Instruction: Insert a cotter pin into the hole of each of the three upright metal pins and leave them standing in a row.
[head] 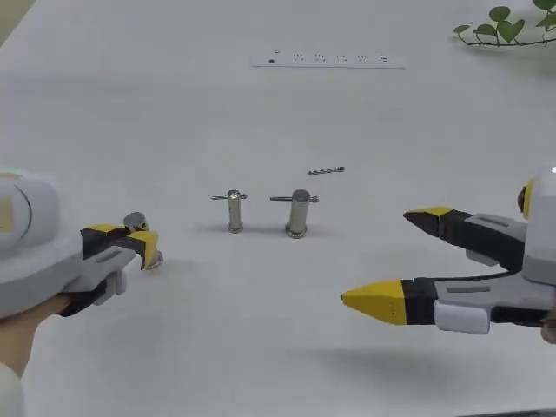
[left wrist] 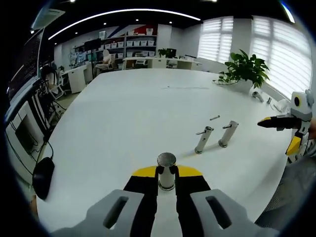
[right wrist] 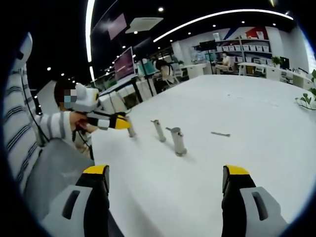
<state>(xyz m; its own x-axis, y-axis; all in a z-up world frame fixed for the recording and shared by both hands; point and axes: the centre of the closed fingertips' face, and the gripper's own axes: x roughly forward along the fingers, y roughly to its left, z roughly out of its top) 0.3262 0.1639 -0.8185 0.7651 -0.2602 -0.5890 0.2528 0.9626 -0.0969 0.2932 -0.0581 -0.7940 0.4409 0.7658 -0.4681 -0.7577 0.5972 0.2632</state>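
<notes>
Jaws above white table (head: 261,347): right gripper (head: 373,257) spread wide; left gripper (head: 143,245) pinching third metal pin (left wrist: 166,170), upright. Two fitted pins (head: 298,213) standing mid-table. Loose cotter pin (head: 326,170) beyond them. Risk: cotter, thin and flat on table, slipping at pickup.

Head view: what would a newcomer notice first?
Two upright metal pins stand mid-table, each with a cotter pin through it; a loose cotter pin lies just behind. The left gripper clamps a third metal pin at the left, and the right gripper hangs open at the right.
</notes>
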